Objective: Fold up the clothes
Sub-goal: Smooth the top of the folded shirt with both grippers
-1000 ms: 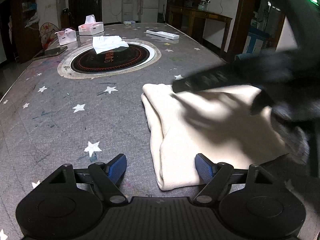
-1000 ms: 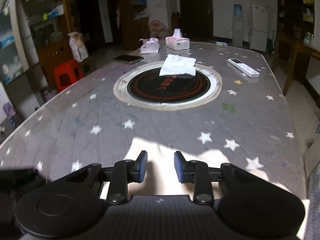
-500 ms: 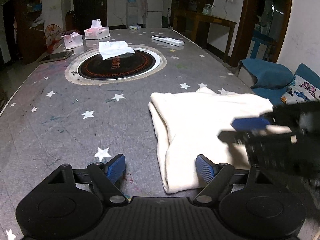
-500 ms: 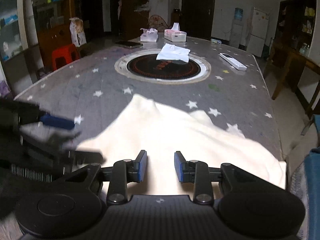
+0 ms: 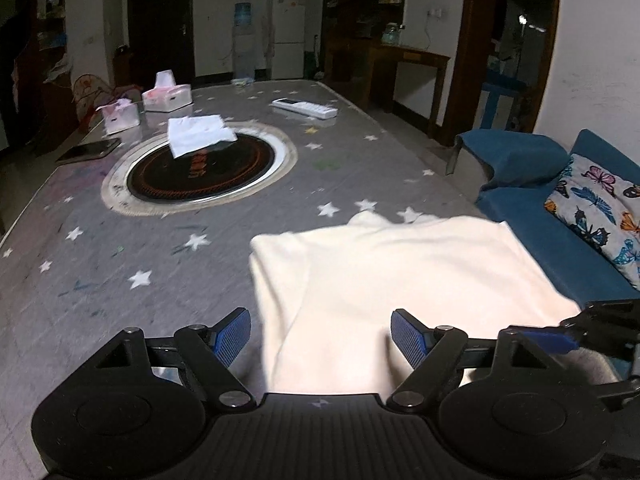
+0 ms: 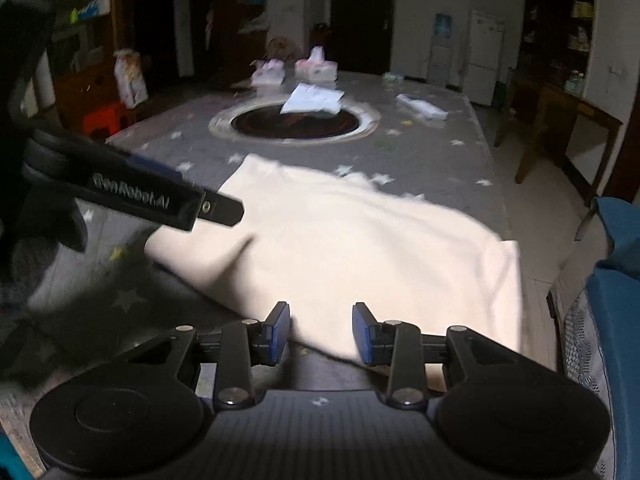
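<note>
A cream folded garment (image 5: 392, 276) lies on the grey star-patterned table (image 5: 120, 272) near its front right edge; it also shows in the right wrist view (image 6: 352, 240). My left gripper (image 5: 320, 336) is open, its blue pads straddling the garment's near edge. My right gripper (image 6: 322, 334) is open, narrower, with the garment's near edge between its pads. The right gripper also shows at the right edge of the left wrist view (image 5: 592, 332). The left gripper also shows at the left of the right wrist view (image 6: 136, 196).
A round black hotplate (image 5: 200, 168) is set in the table's middle with a white cloth (image 5: 198, 134) on it. Tissue boxes (image 5: 166, 96), a phone (image 5: 88, 150) and a remote (image 5: 304, 107) lie farther back. A blue sofa with a butterfly cushion (image 5: 596, 208) stands right of the table.
Both grippers have pulled back toward the garment's near edge. The right gripper has opened a little wider. The garment lies as before.
</note>
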`<action>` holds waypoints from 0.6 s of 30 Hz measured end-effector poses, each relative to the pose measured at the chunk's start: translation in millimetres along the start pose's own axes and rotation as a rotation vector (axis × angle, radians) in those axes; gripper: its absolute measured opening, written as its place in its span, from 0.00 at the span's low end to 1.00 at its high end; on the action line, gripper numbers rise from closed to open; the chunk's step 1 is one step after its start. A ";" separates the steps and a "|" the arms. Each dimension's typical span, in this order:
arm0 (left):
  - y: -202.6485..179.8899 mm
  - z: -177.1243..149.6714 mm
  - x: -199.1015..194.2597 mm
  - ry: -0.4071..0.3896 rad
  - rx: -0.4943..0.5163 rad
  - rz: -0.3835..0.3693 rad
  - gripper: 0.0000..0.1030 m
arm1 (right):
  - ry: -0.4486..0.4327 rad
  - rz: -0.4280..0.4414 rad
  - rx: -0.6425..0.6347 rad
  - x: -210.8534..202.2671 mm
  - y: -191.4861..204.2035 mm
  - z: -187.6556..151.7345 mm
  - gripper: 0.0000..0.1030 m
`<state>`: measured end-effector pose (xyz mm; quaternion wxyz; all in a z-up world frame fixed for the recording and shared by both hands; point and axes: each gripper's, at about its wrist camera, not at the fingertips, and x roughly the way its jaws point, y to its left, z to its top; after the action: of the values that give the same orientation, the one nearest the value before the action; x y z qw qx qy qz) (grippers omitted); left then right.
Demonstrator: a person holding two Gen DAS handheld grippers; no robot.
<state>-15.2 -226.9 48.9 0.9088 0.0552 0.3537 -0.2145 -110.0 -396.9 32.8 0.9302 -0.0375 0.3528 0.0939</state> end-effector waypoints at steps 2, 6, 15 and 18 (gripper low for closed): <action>-3.5 2.7 2.9 -0.006 0.002 -0.009 0.77 | -0.020 -0.016 0.033 -6.8 -9.9 1.7 0.34; -7.9 5.1 9.8 -0.007 -0.002 -0.030 0.72 | 0.001 -0.063 0.092 -4.3 -31.4 -2.6 0.35; -12.6 6.0 22.0 0.008 0.017 -0.050 0.64 | -0.031 -0.030 0.154 -0.8 -61.9 17.7 0.35; -12.2 5.2 26.8 0.018 0.015 -0.043 0.63 | -0.037 -0.007 0.190 13.4 -74.6 30.8 0.35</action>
<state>0.4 -248.6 35.6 0.9003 0.0565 0.3613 -0.2360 -65.2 -463.7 47.3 0.9363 0.0516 0.3427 0.0576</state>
